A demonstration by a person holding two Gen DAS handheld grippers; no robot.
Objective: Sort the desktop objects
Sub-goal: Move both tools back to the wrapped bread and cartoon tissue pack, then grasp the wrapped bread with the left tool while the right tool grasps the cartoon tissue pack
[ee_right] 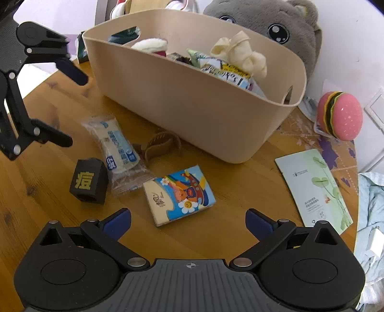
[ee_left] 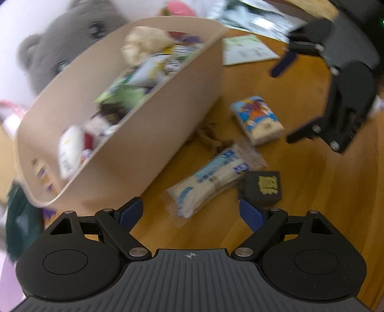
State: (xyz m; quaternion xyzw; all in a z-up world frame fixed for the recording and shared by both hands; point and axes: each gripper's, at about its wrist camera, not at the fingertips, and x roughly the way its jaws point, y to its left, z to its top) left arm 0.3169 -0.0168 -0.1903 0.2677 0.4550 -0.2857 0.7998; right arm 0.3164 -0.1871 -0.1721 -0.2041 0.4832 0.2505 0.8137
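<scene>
A beige basket (ee_right: 196,112) full of several small items stands on the round wooden table (ee_right: 240,192); it also shows in the left wrist view (ee_left: 153,144). In front of it lie a clear-wrapped white and blue packet (ee_right: 117,148) (ee_left: 211,180), a cartoon tissue pack (ee_right: 180,194) (ee_left: 258,120), a black cube with a yellow character (ee_right: 88,183) (ee_left: 261,188) and a brown hair claw (ee_right: 160,144). My left gripper (ee_left: 190,213) is open and empty just before the packet. My right gripper (ee_right: 188,222) is open and empty just before the tissue pack.
A grey plush toy (ee_right: 276,26) sits behind the basket. A pink plush burger (ee_right: 340,115) and a green-printed sachet (ee_right: 316,189) lie at the right. Papers (ee_left: 254,14) lie at the table's far side. A dark green item (ee_left: 21,228) lies left of the basket.
</scene>
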